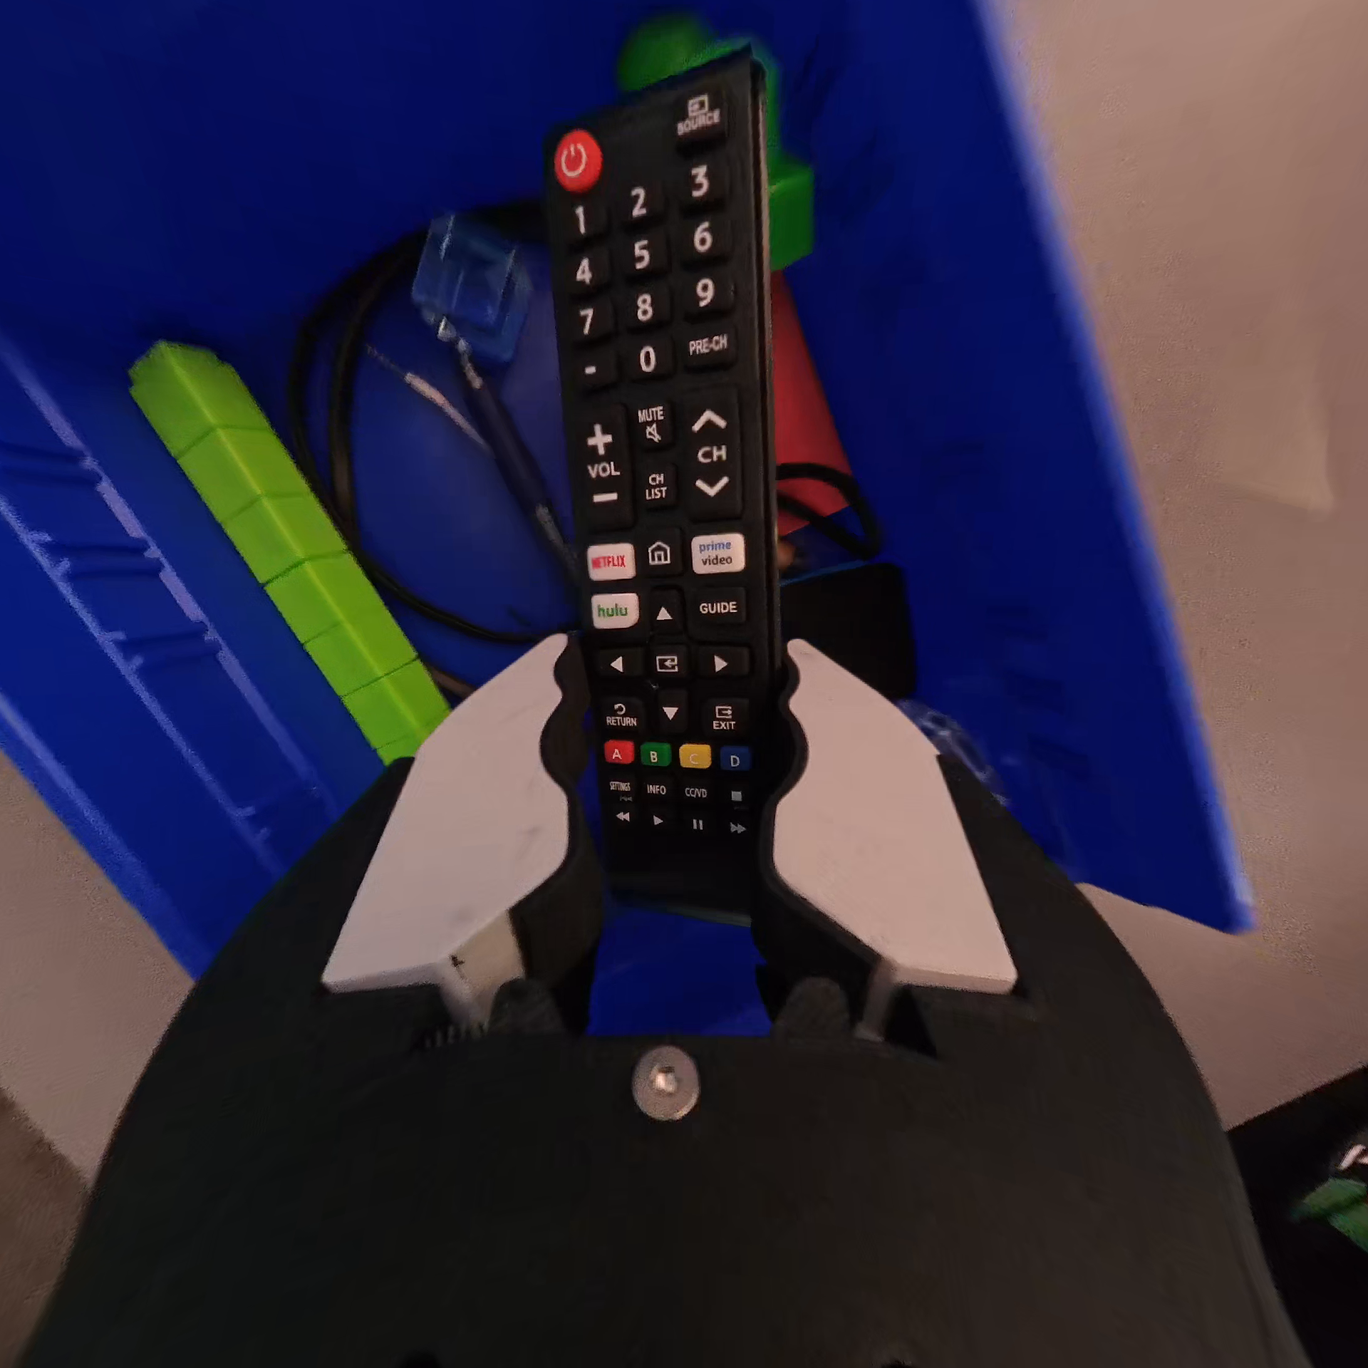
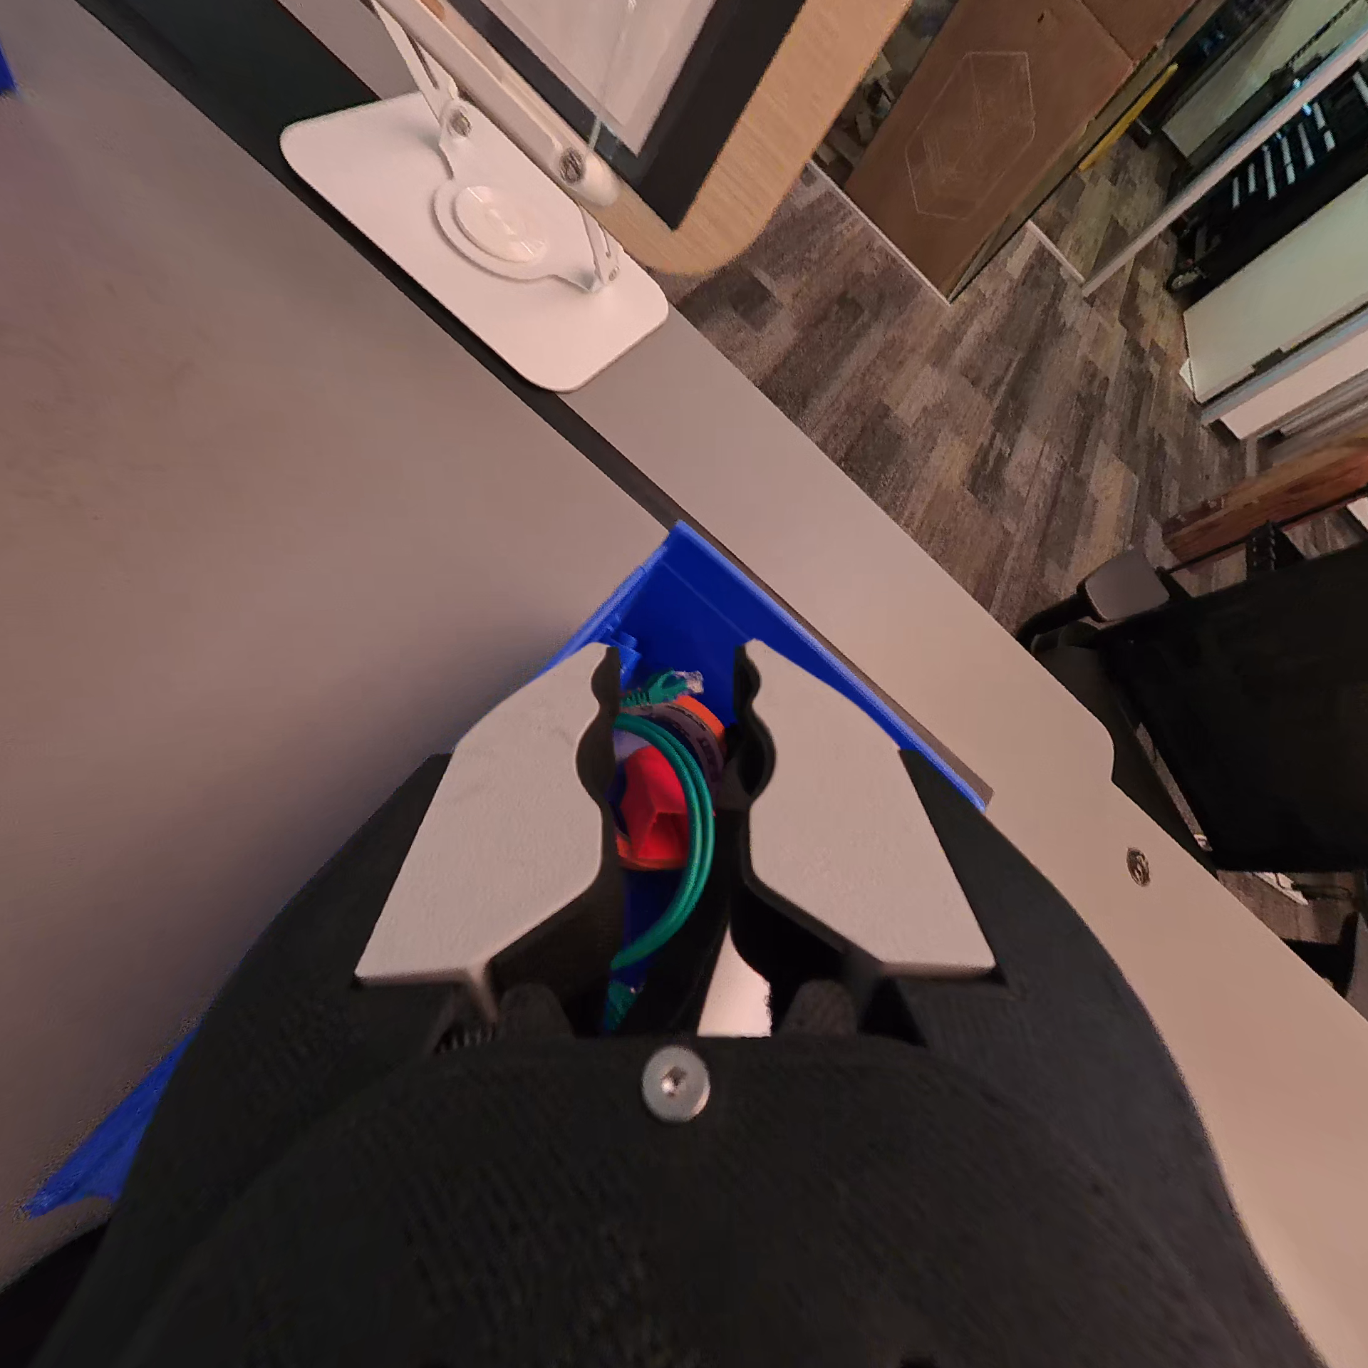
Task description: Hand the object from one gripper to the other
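A black TV remote [image 1: 659,414] with many buttons stands upright between the fingers of my left gripper [image 1: 677,651]. The gripper is shut on the remote's lower end, and the button face is turned to the camera. It hangs above an open blue bin [image 1: 962,444]. My right gripper [image 2: 674,651] is open and empty, with its jaws apart over the corner of another blue bin [image 2: 696,585]. Neither gripper shows in the other's view.
Under the remote lie a lime-green block strip [image 1: 281,533], a black cable [image 1: 333,444], a clear blue plug [image 1: 470,281] and a red thing [image 1: 807,414]. The right view's bin holds a green cable [image 2: 696,807] and a red part [image 2: 655,807]. A white screen stand [image 2: 474,244] sits on the grey table [image 2: 222,518]. Some 50 cm of space lies between my two pairs of fingers.
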